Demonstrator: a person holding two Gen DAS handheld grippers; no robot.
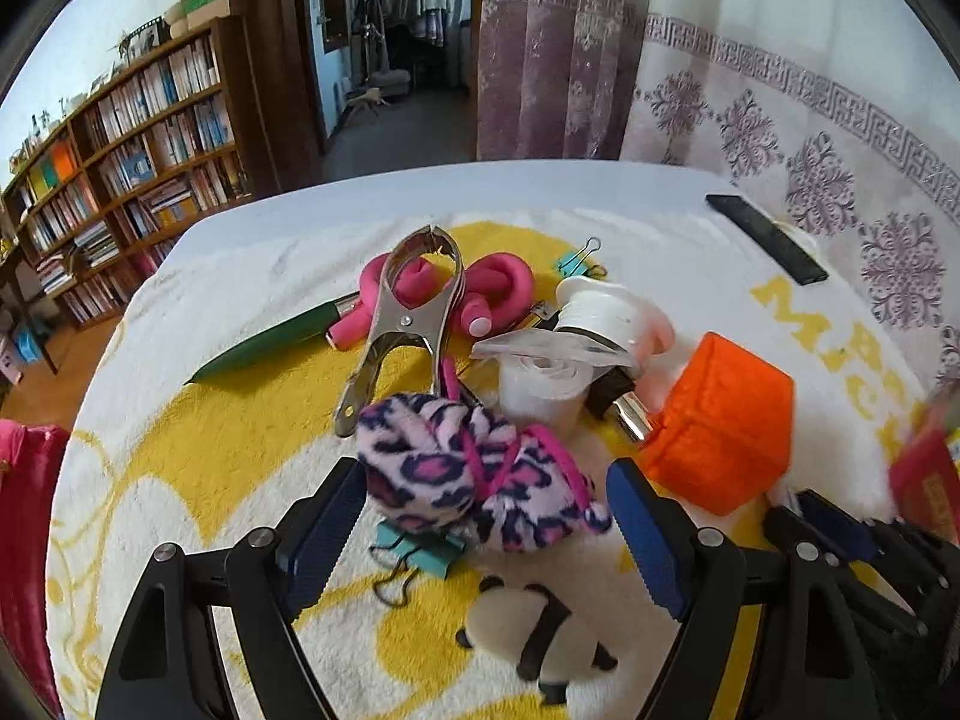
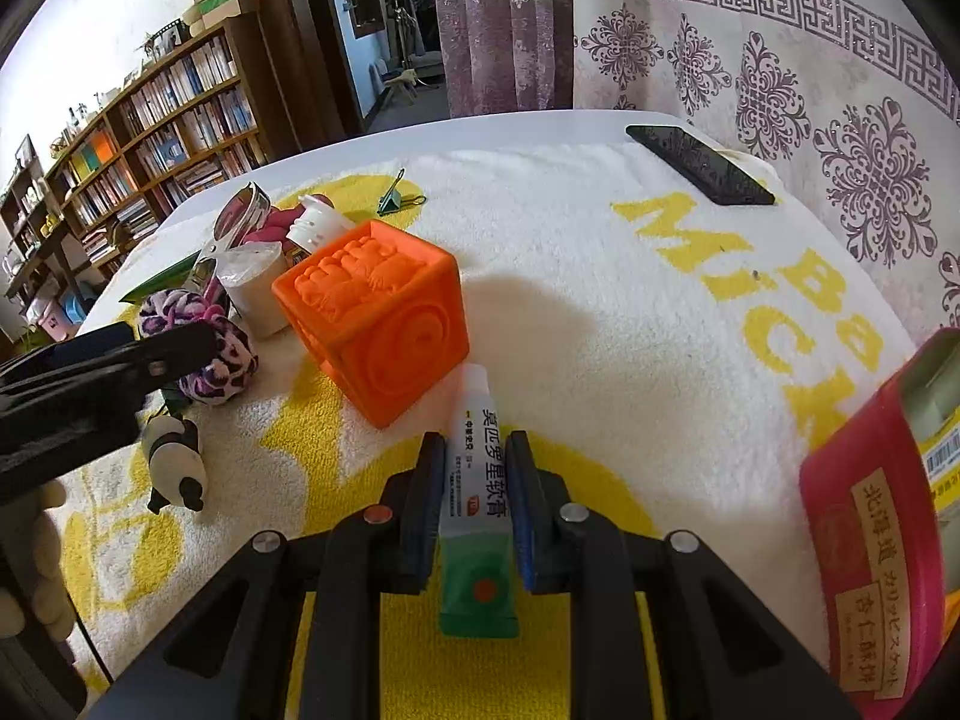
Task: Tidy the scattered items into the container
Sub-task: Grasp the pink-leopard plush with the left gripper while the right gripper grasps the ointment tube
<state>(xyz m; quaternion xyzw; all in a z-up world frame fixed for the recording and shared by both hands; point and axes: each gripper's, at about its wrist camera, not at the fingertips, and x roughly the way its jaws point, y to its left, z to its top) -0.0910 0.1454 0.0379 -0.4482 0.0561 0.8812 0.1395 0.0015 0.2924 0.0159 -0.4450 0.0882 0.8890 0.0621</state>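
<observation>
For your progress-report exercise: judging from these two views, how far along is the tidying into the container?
Early. Done: the red tin already holds at least one yellow packet. In hand: the right gripper is shut on the ointment tube; the left gripper stands open around the leopard scrunchie. Left: the orange cube, toy panda, metal clamp, pink curlers.

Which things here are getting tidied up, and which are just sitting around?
For the job:
- ointment tube, pinched in the right tongs
- leopard-print scrunchie, between the open left tongs
- orange cube
- panda toy
- metal clamp
- red tin, the container

Just lying about:
- black phone
- bookshelf
- curtain
</observation>
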